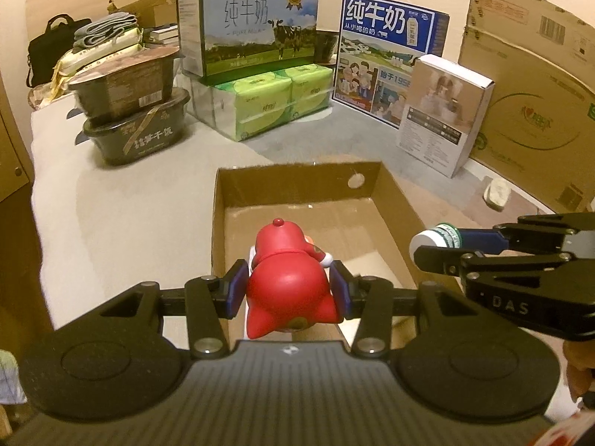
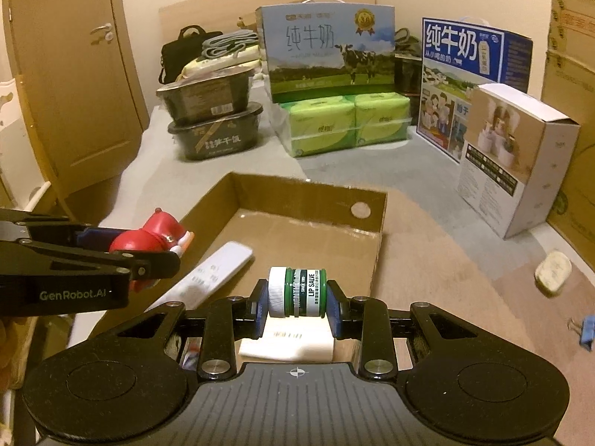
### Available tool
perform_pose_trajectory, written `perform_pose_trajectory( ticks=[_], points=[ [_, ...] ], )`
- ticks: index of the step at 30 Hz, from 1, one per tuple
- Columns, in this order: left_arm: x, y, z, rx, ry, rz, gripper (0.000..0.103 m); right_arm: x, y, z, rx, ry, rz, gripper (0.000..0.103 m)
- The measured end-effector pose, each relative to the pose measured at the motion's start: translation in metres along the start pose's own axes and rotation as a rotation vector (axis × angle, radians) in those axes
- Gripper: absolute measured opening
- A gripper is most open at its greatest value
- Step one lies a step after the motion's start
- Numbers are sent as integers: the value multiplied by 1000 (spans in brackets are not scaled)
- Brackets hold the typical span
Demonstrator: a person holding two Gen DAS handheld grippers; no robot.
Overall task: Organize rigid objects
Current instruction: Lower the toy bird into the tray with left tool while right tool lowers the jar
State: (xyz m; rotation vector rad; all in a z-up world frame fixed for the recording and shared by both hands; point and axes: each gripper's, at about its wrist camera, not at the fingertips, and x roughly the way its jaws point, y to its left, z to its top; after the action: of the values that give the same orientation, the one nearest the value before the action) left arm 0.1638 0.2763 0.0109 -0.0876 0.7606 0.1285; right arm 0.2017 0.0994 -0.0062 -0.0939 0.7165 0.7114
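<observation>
The left hand-held gripper (image 1: 290, 290) is clamped on a red toy figure (image 1: 288, 278), its blue pads pressing the figure's sides. The figure hangs above the near edge of the open cardboard box (image 1: 223, 200), probably so it can be lowered straight in. From the right wrist view the same figure points toward the box's left wall.

The right hand-held gripper (image 2: 297, 293) is closed on a small green jar with a white lid (image 2: 297, 291), held sideways with the lid to the left. Its label reads "LIP SALVE"; the smaller print is too fine to read. The jar hovers over the box's near right part, above a white flat packet (image 2: 288, 345) whose faint print I cannot make out. A white remote control (image 2: 208, 278) already lies in the box along its left side, so the box looks like the collecting place for the rigid things.

The gripper bodies carry "GenRobot.AI" and "DAS". Beyond the box, 2 milk cartons (image 1: 256, 22) show "纯牛奶", 1 also "PURE MILK". A green tissue pack (image 1: 271, 100) sits under the left carton. 2 dark stacked food tubs (image 1: 134, 122) stand far left, and a white product box (image 1: 442, 115) stands far right.

Off to the right, outside the box, lie a pale oval object (image 2: 554, 265) and a blue binder clip (image 2: 585, 329), perhaps still to be gathered.
</observation>
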Motion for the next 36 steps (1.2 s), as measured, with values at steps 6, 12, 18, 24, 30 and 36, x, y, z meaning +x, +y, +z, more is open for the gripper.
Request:
perform_pose_trajectory(
  ticks=[6, 12, 18, 24, 30, 36],
  points=[
    [30, 6, 21, 23, 4, 3, 44, 35, -14, 19, 2, 26, -15, 32],
    [60, 15, 38, 23, 12, 5, 44, 65, -26, 30, -9, 49, -25, 32],
    [87, 20, 51, 35, 22, 7, 44, 91, -34, 34, -5, 75, -27, 32],
    [108, 22, 57, 48, 33, 10, 44, 108, -39, 34, -2, 87, -28, 32],
    [115, 24, 57, 61, 30, 22, 49, 116, -40, 32, 8, 95, -25, 32],
    [98, 31, 57, 42, 1, 26, 49, 117, -39, 36, 9, 89, -23, 32]
  ],
)
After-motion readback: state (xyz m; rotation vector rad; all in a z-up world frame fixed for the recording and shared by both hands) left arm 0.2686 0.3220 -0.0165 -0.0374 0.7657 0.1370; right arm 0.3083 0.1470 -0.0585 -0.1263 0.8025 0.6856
